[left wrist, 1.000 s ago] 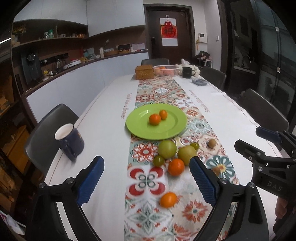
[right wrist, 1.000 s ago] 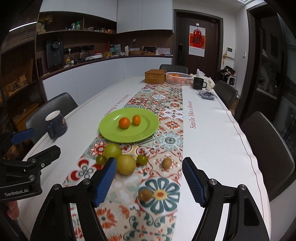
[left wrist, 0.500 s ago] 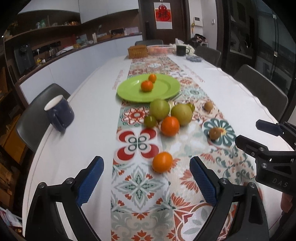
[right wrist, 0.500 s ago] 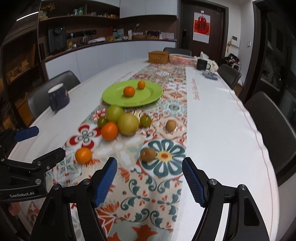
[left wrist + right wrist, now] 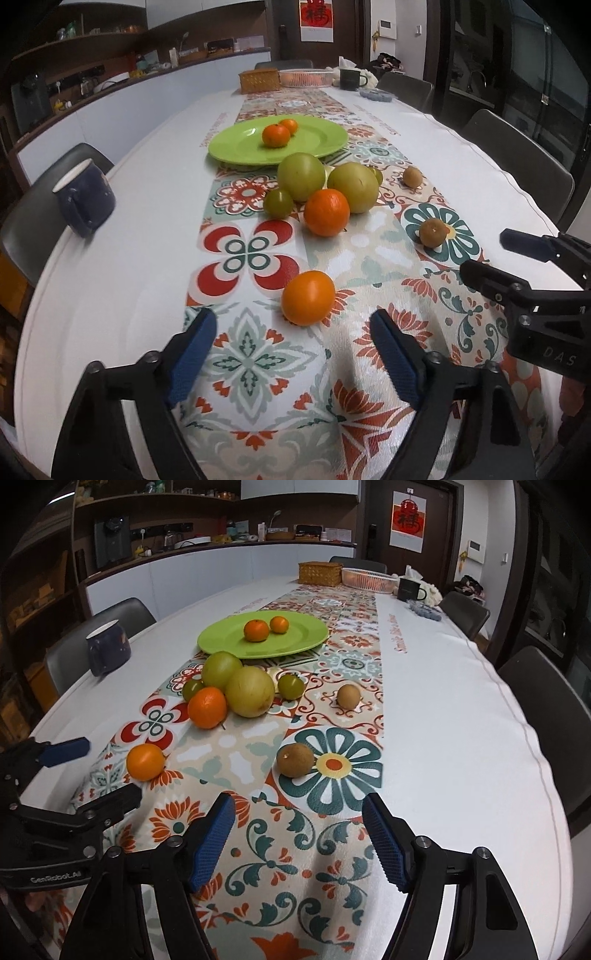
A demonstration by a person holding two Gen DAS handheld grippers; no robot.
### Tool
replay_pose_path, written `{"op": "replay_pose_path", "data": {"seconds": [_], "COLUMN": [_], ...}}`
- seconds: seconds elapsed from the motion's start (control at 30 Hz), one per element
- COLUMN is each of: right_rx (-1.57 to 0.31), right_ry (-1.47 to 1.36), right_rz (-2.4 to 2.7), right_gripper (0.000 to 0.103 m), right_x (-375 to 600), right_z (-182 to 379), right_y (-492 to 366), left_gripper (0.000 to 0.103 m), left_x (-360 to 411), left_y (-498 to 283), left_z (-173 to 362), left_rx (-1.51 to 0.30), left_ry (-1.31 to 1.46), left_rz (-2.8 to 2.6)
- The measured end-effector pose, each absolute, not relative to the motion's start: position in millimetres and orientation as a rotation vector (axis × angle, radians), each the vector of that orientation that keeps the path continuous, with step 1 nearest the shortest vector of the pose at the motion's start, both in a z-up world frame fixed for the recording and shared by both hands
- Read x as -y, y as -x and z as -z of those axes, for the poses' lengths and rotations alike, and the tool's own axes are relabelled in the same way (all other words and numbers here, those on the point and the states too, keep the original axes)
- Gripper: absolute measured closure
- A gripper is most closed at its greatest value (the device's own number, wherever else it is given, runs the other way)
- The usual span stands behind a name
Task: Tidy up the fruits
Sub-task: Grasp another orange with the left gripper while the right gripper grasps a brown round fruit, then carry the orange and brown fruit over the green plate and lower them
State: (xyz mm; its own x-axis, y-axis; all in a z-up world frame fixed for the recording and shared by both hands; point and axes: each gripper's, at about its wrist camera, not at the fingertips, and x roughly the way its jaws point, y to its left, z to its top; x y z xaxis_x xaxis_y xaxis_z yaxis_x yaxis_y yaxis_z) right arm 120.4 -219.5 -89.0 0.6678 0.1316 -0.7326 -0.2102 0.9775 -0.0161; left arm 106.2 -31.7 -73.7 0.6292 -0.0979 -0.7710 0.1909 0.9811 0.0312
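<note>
A green plate [image 5: 317, 147] [image 5: 221, 638] holds two small oranges [image 5: 276, 135] [image 5: 256, 630]. In front of it on the patterned runner lie two large green fruits [image 5: 301, 176] [image 5: 250, 691], small green ones, an orange [image 5: 327, 212] and two brown kiwis [image 5: 295, 760]. A lone orange [image 5: 308, 297] [image 5: 145, 761] lies nearest. My left gripper [image 5: 293, 343] is open, low over the table, the lone orange just ahead between its fingertips. My right gripper [image 5: 297, 830] is open, just short of the near kiwi.
A dark blue mug [image 5: 85, 201] stands near the table's left edge. A wicker basket [image 5: 320, 573], a pink basket [image 5: 367, 579] and a black mug [image 5: 410, 588] stand at the far end. Chairs line both sides.
Both grippers have come down and forward toward the table. The lone orange now lies just ahead of the left fingertips, and the near kiwi just ahead of the right ones. Both stay open.
</note>
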Motion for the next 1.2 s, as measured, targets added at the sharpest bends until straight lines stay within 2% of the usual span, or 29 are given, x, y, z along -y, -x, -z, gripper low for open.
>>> {"op": "replay_pose_path", "data": {"seconds": [0.17,0.43,0.9,1.2], "right_rx": [-0.817,-0.831,-0.863,-0.85], "right_ry": [0.107,0.092,0.086,0.068], "right_rz": [-0.203,-0.22,-0.228,-0.25], "right_gripper": [0.039,0.052,0.072,0.073], "right_x": [218,216,214,215], "right_z": [94,104,114,104], "right_y": [-132,-155,-173,-166], "left_gripper": [0.035,0.066,0.068,0.068], "left_x": [34,37,49,53], "left_y": [-115,-130,-147,-145], "left_z": [79,88,88,76], "left_rx": [-0.883,-0.917,-0.914,-0.896], "left_ry": [-0.099,-0.063,-0.093,-0.114], "left_rz": [0.179,0.203,0.22,0.217]}}
